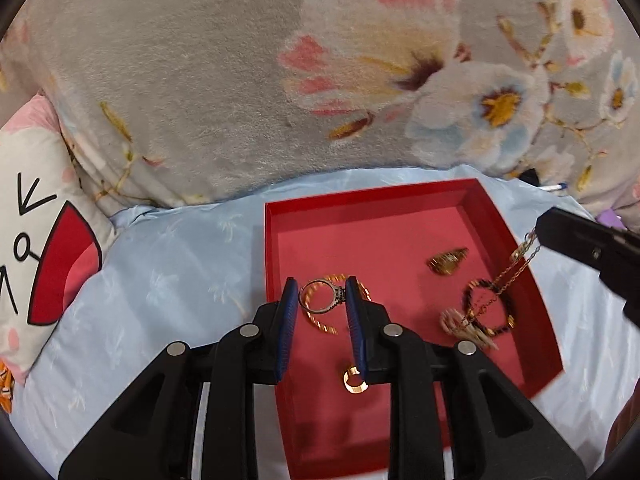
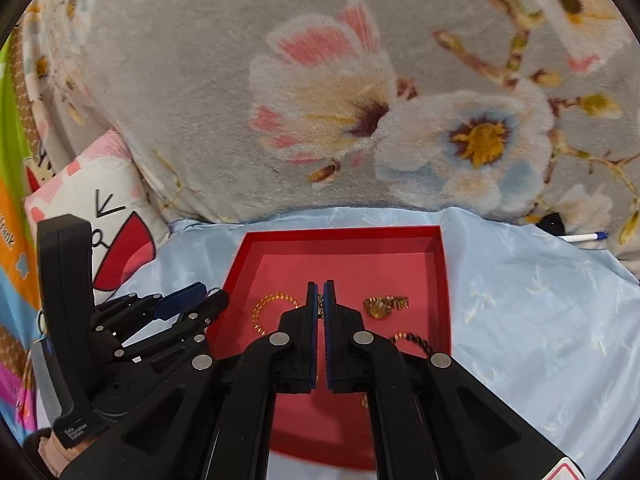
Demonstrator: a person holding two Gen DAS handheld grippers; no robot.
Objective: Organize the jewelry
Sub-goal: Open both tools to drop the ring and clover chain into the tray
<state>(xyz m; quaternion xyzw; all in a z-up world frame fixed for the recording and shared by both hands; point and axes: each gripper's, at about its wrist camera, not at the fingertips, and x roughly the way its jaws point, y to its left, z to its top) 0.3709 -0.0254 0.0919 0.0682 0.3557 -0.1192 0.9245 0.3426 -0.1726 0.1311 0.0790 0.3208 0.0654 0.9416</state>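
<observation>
Holding silver ring [image 1: 323, 297] between pads, left gripper [image 1: 321, 300] over red tray [image 1: 516, 240]. Right gripper [image 2: 319, 300] pinched on thin gold chain [image 1: 516, 268] dangling into tray. Bracelet [image 1: 489, 307], watch [image 1: 447, 261], gold band [image 1: 355, 380] lie loose inside — sorting seems about midway.

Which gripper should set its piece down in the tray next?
Probably left. The left gripper holds the ring over the tray floor; the right gripper has a chain dangling onto other pieces.
</observation>
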